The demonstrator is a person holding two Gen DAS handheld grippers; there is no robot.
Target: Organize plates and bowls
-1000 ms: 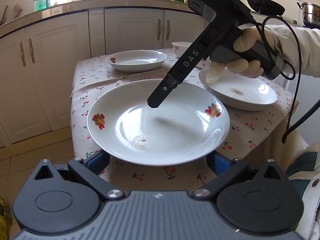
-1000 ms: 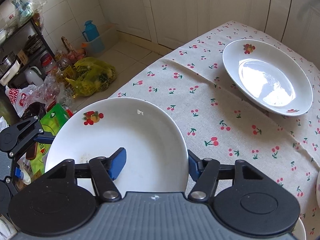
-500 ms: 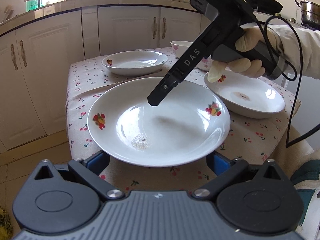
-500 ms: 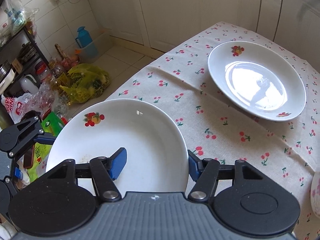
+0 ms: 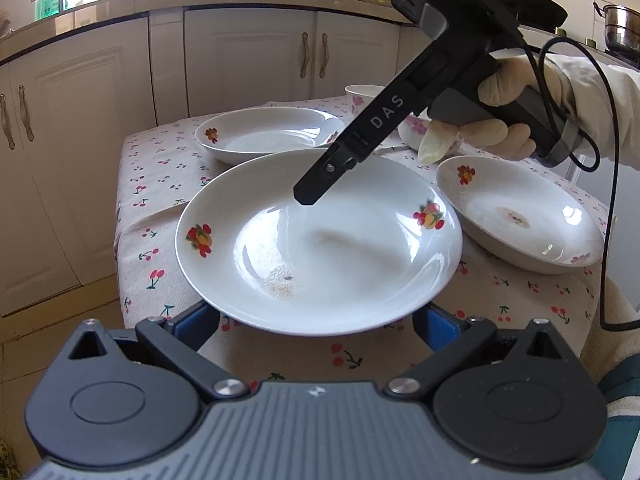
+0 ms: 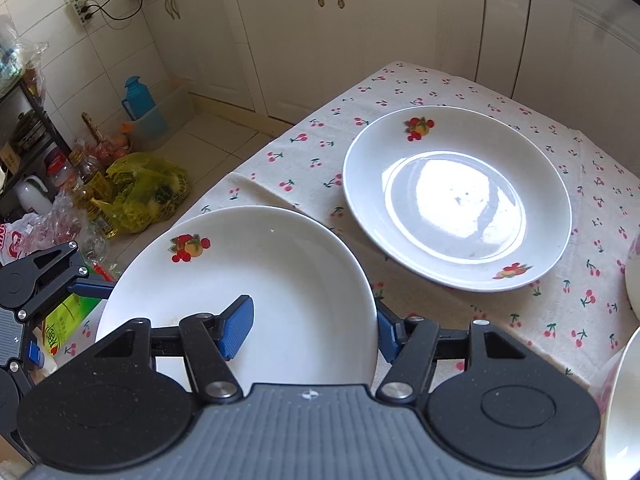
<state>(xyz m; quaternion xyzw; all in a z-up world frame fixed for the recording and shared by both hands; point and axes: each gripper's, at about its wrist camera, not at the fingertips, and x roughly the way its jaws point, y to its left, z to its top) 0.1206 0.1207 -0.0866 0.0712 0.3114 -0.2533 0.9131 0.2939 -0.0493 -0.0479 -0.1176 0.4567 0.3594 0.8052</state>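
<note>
A white plate with fruit decals (image 5: 320,240) is held in the air over the table's near edge. It also shows in the right wrist view (image 6: 240,292). My right gripper (image 6: 312,332) pinches its rim, one blue pad inside (image 6: 238,326), one under the edge. My left gripper (image 5: 316,322) is open with both blue pads under the plate; contact cannot be told. A second plate (image 6: 456,196) lies on the cherry tablecloth (image 6: 304,152). A third plate (image 5: 520,216) lies at the right. Two small bowls (image 5: 366,94) stand behind.
White cabinets (image 5: 256,60) stand close behind the table. Bags and bottles (image 6: 136,188) crowd the floor at the left of the table, with a blue flask (image 6: 138,100). A pot (image 5: 620,28) is on the stove at far right.
Both grippers have carried the held plate further over the table toward the second plate, which now looks closer. The grip on the plate is the same.
</note>
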